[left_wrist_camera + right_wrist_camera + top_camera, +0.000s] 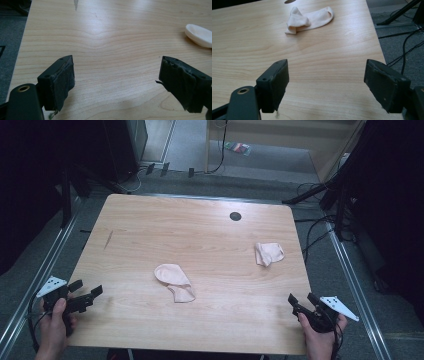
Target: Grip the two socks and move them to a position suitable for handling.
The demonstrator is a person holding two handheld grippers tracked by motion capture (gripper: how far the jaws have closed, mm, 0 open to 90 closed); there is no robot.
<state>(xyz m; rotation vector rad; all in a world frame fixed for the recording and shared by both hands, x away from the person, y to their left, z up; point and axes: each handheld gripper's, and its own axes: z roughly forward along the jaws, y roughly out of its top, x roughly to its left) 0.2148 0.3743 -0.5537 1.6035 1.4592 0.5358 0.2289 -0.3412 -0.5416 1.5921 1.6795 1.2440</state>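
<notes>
Two pale pink socks lie on the wooden table point(150, 230). One sock point(174, 282) sits near the middle, and its rounded end point(200, 35) shows at the right edge of the left gripper view. The other sock point(268, 253) lies crumpled toward the right edge; in the right gripper view it point(310, 19) rests ahead of the jaws. My left gripper point(89, 289) hovers open at the table's near left edge, nothing between its jaws point(116, 82). My right gripper point(301, 298) stands open at the near right corner, also empty point(325, 82).
A dark round cable hole point(235, 216) sits near the table's far edge, and a thin dark mark point(108, 239) on the left part. Cables point(320, 227) and black stand legs lie on the floor to the right. Metal rails run along both sides.
</notes>
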